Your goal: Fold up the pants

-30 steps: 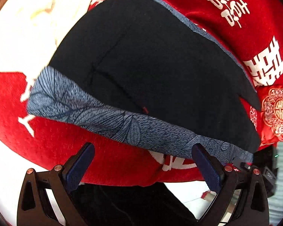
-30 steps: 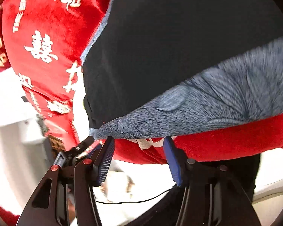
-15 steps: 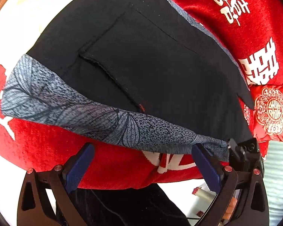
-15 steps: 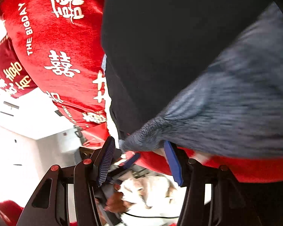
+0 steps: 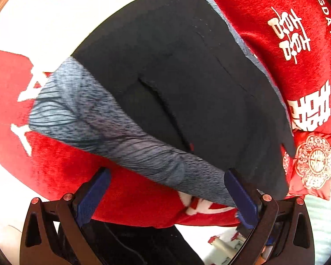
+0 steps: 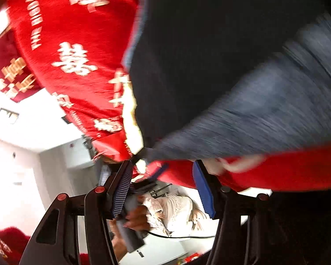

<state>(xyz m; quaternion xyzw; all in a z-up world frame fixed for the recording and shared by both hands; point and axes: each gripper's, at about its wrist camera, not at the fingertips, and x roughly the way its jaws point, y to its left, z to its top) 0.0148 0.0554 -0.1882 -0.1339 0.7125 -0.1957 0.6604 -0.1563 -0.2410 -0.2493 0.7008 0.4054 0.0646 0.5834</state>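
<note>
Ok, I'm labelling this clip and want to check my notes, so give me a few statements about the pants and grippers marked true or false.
1. The pants are black with a grey patterned waistband. True.
2. The pants lie on a plain blue sheet. False: they lie on a red blanket with white characters.
3. The left gripper is open, with nothing pinched. True.
4. The right gripper is clamped on the waistband. False: its jaws stand apart, just short of the waistband's corner.
5. A stitched pocket shows on the black cloth. True.
6. A green cushion lies beside the pants. False: a small red cushion with a white medallion does.
</note>
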